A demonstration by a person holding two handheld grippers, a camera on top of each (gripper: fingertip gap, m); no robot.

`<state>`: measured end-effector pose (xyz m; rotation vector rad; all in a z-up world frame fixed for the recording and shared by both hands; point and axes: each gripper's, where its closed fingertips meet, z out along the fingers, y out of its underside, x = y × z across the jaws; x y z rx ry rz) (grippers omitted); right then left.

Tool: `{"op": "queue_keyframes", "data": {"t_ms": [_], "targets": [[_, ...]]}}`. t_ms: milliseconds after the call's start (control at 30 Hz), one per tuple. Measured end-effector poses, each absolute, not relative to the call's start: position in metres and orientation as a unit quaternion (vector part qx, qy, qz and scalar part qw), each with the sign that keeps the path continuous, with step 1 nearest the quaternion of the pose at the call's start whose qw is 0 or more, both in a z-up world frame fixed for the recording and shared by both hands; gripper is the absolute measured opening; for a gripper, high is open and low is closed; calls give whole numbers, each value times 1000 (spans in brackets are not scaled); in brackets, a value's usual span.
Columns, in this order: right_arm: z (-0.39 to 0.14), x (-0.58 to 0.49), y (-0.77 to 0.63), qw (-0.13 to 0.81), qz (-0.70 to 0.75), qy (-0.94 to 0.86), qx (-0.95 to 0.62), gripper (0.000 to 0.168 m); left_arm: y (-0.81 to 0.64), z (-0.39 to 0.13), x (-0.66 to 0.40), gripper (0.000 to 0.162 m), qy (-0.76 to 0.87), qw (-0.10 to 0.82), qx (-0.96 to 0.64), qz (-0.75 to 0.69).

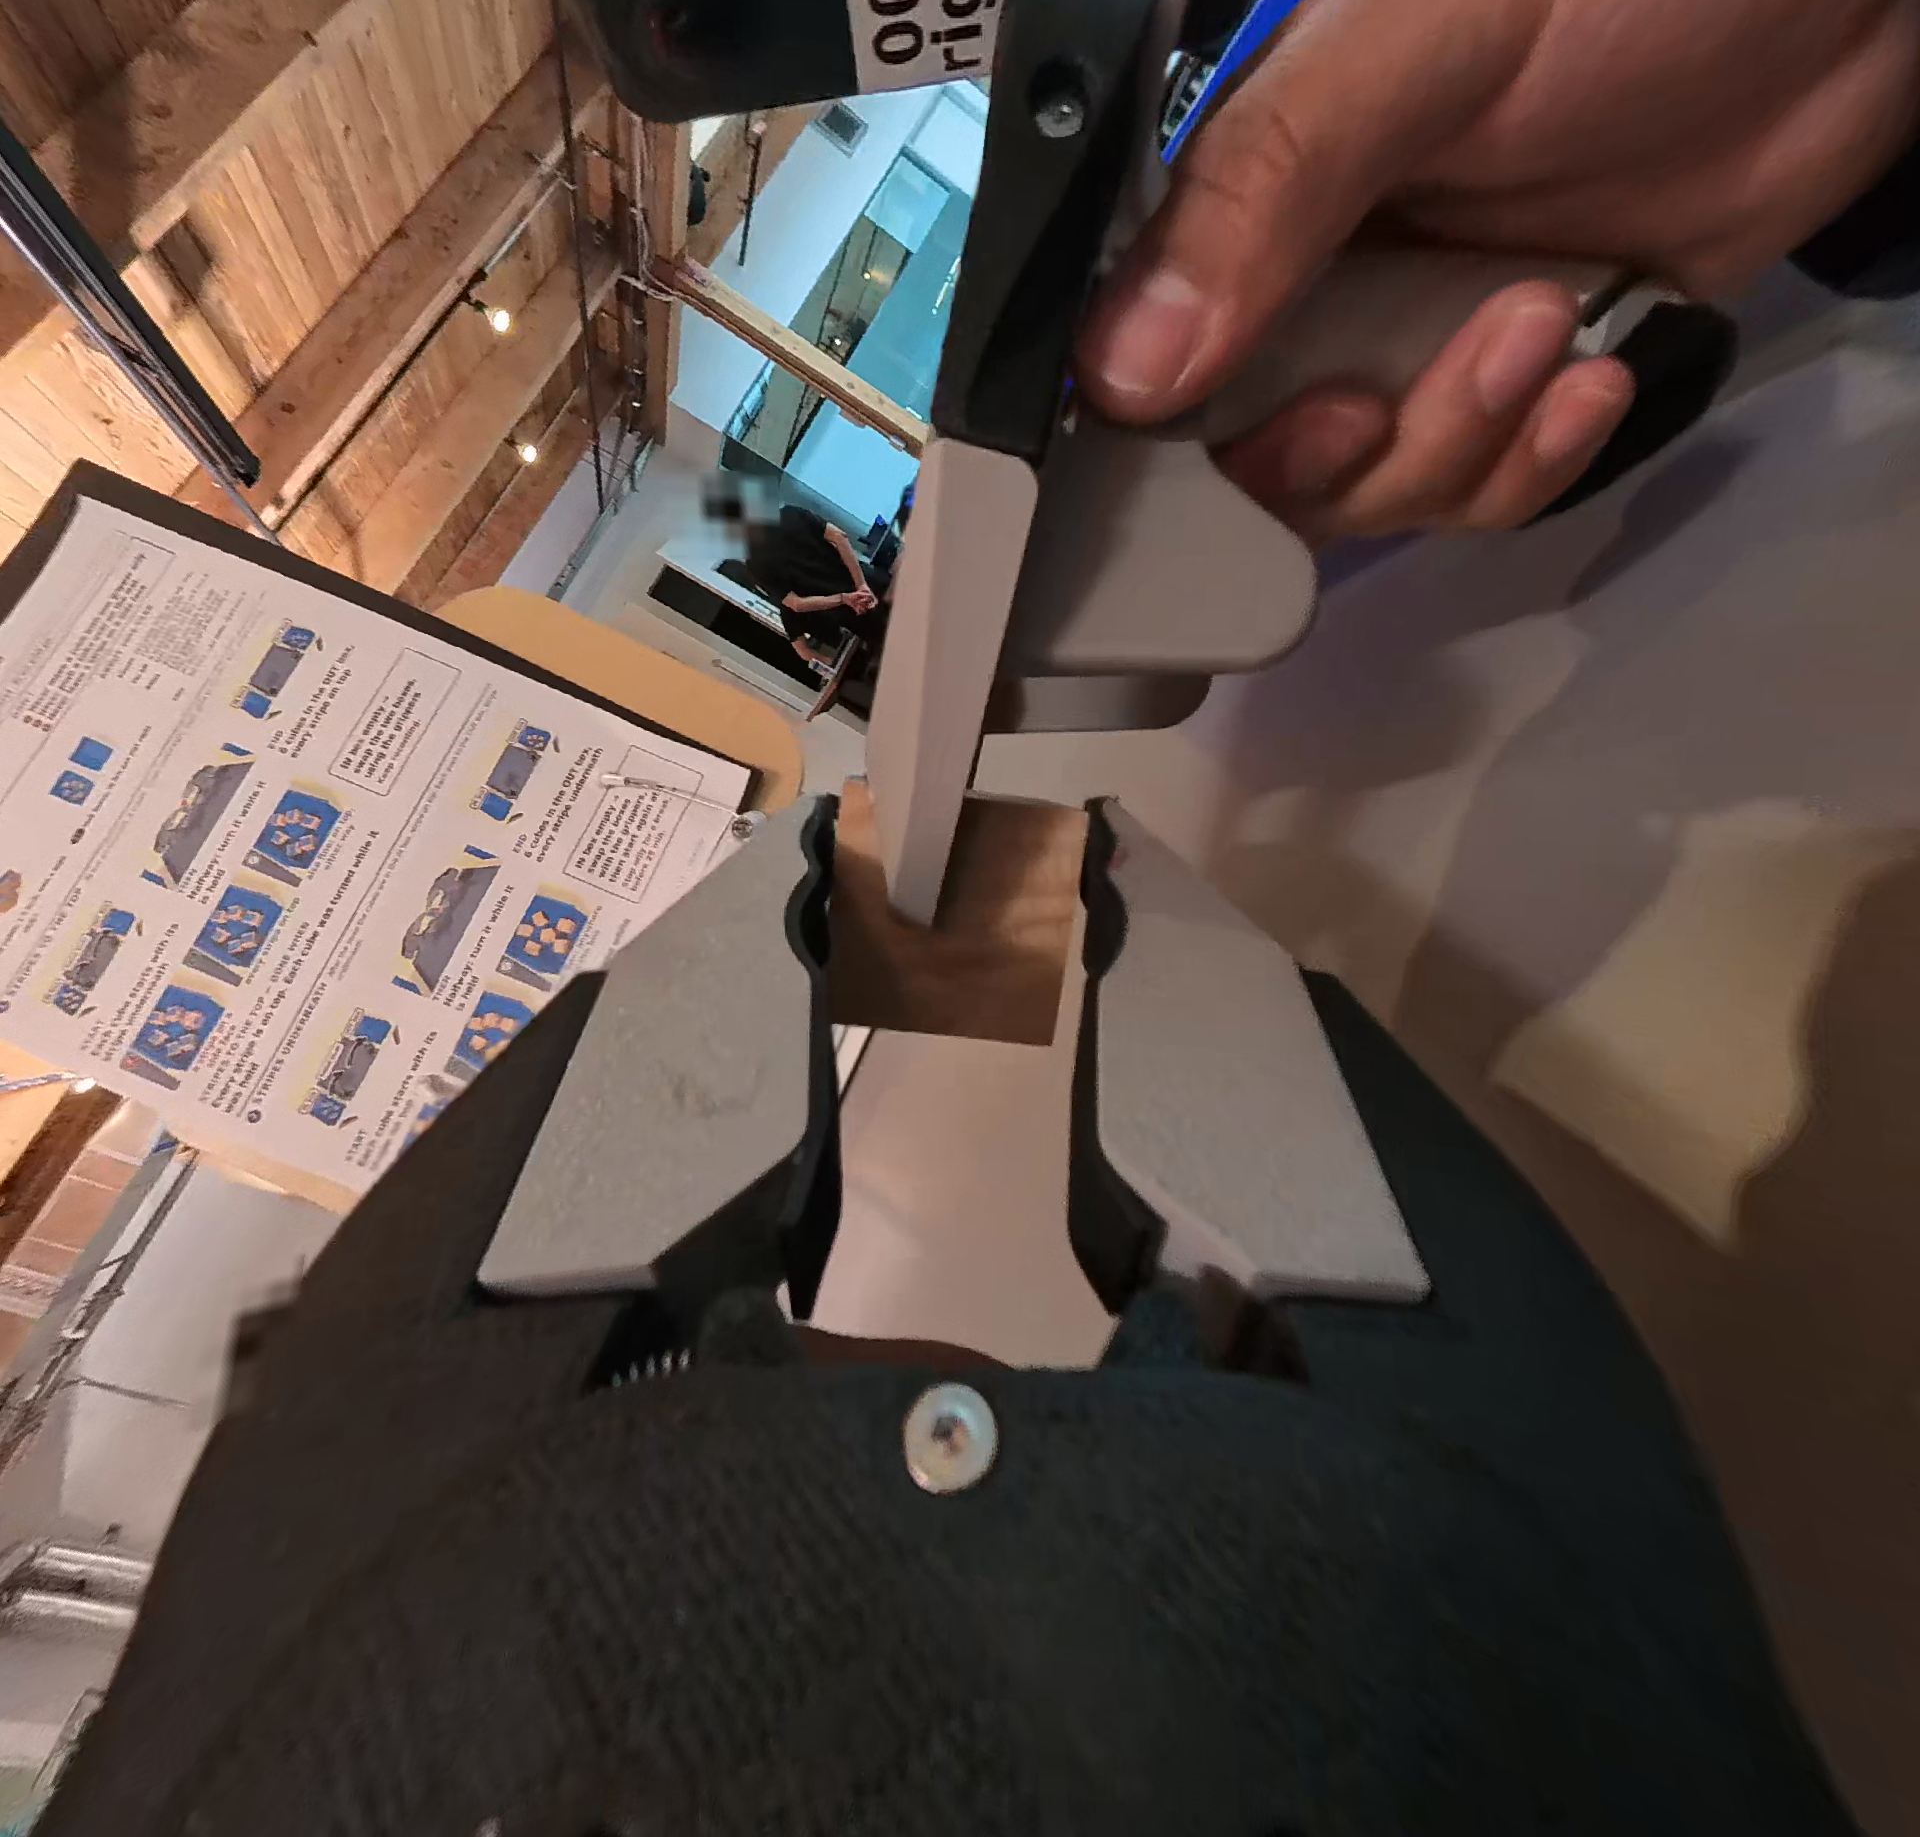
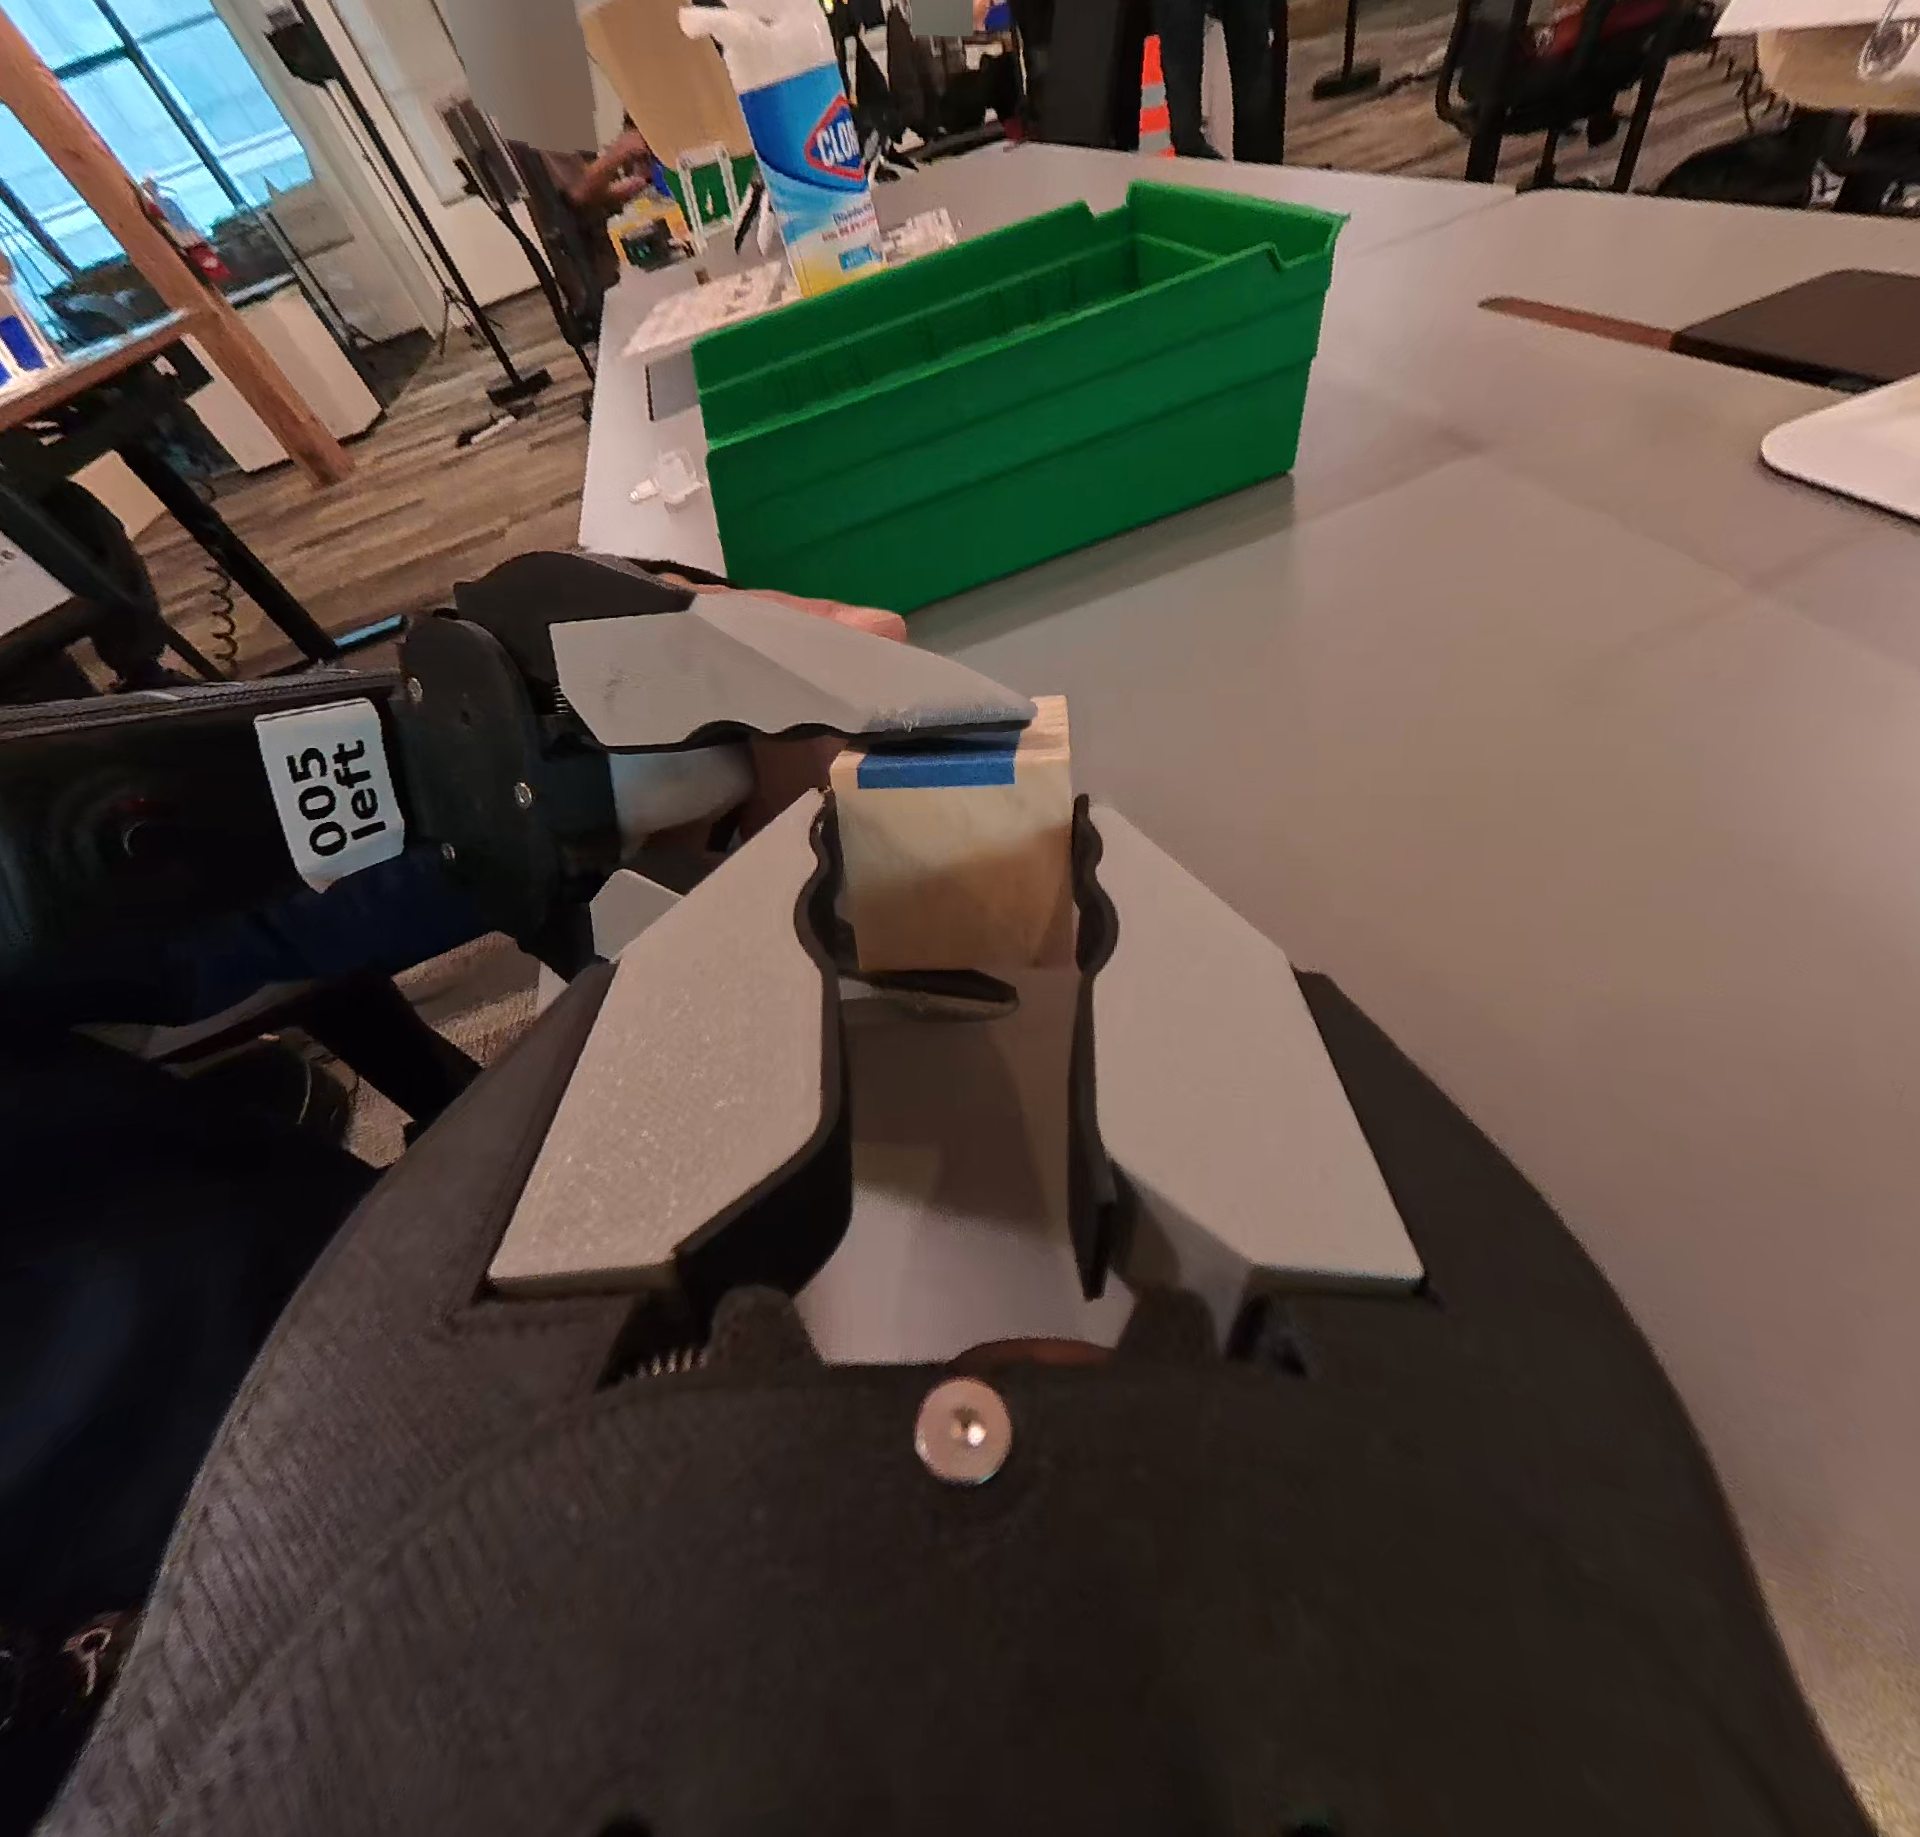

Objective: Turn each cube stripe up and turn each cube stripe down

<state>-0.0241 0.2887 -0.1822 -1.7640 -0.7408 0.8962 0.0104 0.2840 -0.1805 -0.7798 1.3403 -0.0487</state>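
A wooden cube [image 2: 935, 883] with a blue tape stripe [image 2: 935, 771] near its top edge is held in the air by both grippers. My right gripper [image 2: 951, 842] is shut on its left and right sides. My left gripper [image 2: 1013, 852] comes in from the left and clamps the cube's top and bottom. In the left wrist view the cube [image 1: 1008, 956] looks dark, sits between my left gripper's [image 1: 956, 852] jaws, and no stripe shows. One of the right gripper's fingers [image 1: 935, 727] reaches down across the cube's near face; a hand [image 1: 1455, 229] holds that gripper.
A green bin [image 2: 997, 437] stands on the grey table [image 2: 1455, 748] ahead, with a spray bottle [image 2: 810, 156] behind it. A dark pad [image 2: 1808, 333] and a white object [image 2: 1849, 447] lie at the right. An instruction sheet on a clipboard [image 1: 312, 831] shows in the left wrist view.
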Motion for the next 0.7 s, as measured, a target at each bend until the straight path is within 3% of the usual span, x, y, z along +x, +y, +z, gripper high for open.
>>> {"op": "queue_keyframes", "data": {"t_ms": [467, 700], "targets": [[-191, -13, 263, 375, 399, -310, -777, 41, 264, -188, 16, 44, 629, 716, -301, -36], [-203, -11, 249, 315, 429, -316, -785, 41, 251, -193, 18, 57, 643, 708, -284, -65]]}}
